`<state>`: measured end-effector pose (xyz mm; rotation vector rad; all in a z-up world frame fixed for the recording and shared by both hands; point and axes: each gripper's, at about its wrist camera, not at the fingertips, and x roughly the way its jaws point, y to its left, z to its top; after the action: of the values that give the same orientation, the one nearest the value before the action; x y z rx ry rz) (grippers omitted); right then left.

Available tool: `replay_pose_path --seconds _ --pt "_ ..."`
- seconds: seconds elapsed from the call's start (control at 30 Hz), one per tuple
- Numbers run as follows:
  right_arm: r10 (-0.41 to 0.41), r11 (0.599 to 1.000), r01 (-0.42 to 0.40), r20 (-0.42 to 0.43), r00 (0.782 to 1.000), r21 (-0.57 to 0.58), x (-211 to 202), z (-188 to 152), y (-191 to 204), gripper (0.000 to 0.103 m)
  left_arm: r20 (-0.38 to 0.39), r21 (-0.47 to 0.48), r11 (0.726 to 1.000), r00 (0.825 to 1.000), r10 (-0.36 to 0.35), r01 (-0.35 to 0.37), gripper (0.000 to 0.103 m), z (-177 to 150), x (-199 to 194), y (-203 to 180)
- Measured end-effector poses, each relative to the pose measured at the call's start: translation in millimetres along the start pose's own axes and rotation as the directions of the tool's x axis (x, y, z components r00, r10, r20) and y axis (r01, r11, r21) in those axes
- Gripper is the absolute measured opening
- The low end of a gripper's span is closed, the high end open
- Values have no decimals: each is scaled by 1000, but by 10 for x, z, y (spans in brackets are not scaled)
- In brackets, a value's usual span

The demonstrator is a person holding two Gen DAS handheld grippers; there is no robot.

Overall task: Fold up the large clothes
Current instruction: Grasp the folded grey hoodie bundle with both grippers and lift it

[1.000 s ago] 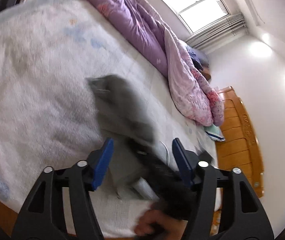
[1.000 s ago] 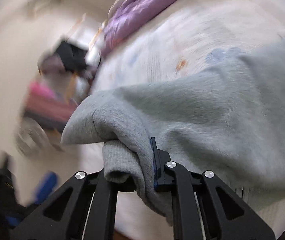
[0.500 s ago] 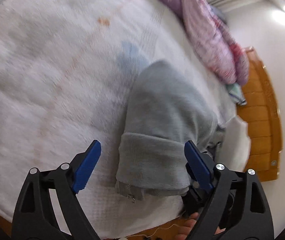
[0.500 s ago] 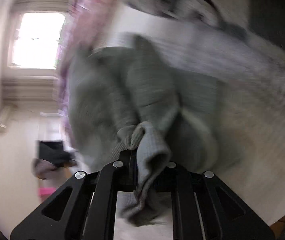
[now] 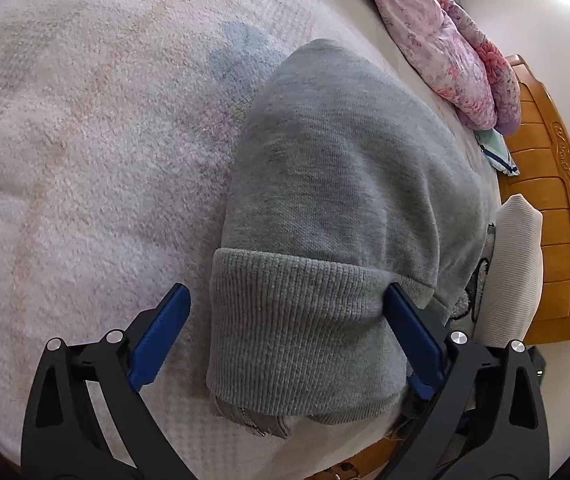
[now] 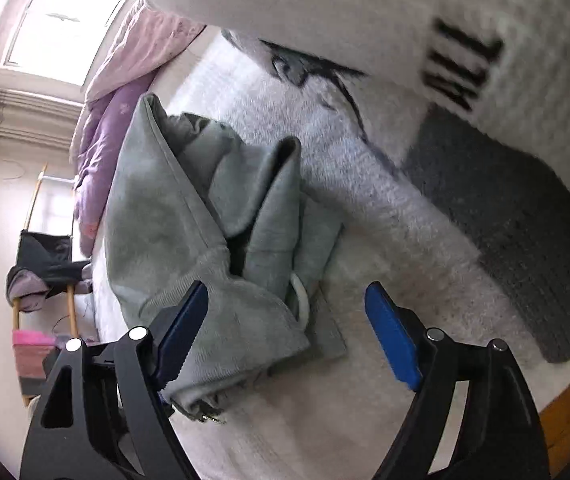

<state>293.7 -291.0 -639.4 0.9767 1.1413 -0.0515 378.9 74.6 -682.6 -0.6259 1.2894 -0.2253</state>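
A bed [image 5: 85, 140] covered by a fluffy white blanket fills the frame. A folded grey sweatshirt [image 5: 337, 208] lies at centre, a pink-purple quilt [image 5: 457, 48] upper right, and a white garment [image 5: 517, 264] at the right edge.

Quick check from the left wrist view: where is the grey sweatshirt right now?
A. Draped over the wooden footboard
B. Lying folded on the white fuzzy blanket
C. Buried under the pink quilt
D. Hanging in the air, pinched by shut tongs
B: the grey sweatshirt lies folded on the white fuzzy blanket, its ribbed hem between the open left tongs, which do not clamp it.
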Motion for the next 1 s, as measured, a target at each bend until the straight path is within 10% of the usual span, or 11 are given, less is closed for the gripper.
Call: replay_pose_path --seconds 0.4,1.0 --pt "-77 997 77 -10 997 20 234 -119 160 85 -32 -9 1000 999 -25 25 97 52 20 -6" --pt "155 972 -144 -44 987 187 522 -95 50 71 -50 -45 998 998 -48 46 96 49 61 -15"
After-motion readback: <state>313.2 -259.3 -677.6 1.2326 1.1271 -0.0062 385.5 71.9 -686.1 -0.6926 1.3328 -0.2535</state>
